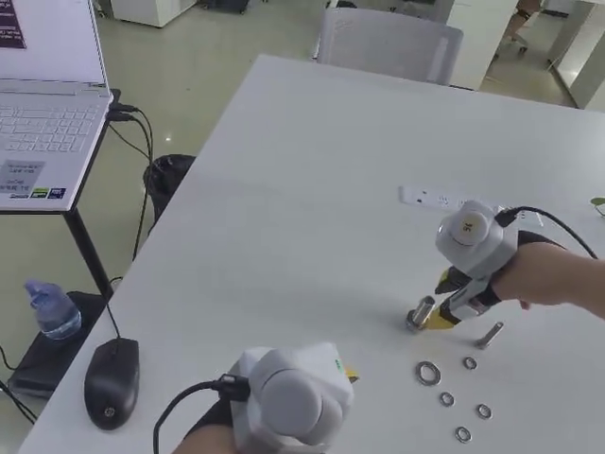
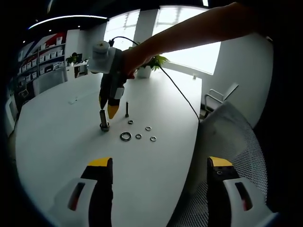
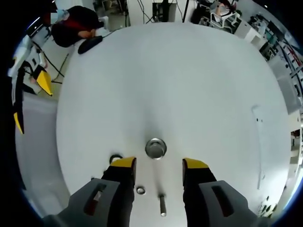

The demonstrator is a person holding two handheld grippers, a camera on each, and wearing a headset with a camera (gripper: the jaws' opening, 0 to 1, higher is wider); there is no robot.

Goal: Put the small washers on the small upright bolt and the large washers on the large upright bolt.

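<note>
The right gripper (image 3: 155, 166) is open. The large upright bolt (image 3: 155, 148) stands just ahead of its tips, in line with the gap between them. The small upright bolt (image 3: 162, 205) stands close by. One large washer (image 1: 427, 373) and four small washers (image 1: 446, 399) lie near the white table's (image 1: 312, 189) near edge. The left gripper (image 2: 160, 165) is open too. The laptop (image 1: 43, 123) stickers are too small to read.

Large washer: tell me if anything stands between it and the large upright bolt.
Nothing visible does: bare table separates the large washer from the large bolt. The right gripper, jaws open, hovers close by the bolt's top, and the small bolt stands off to the side.
</note>
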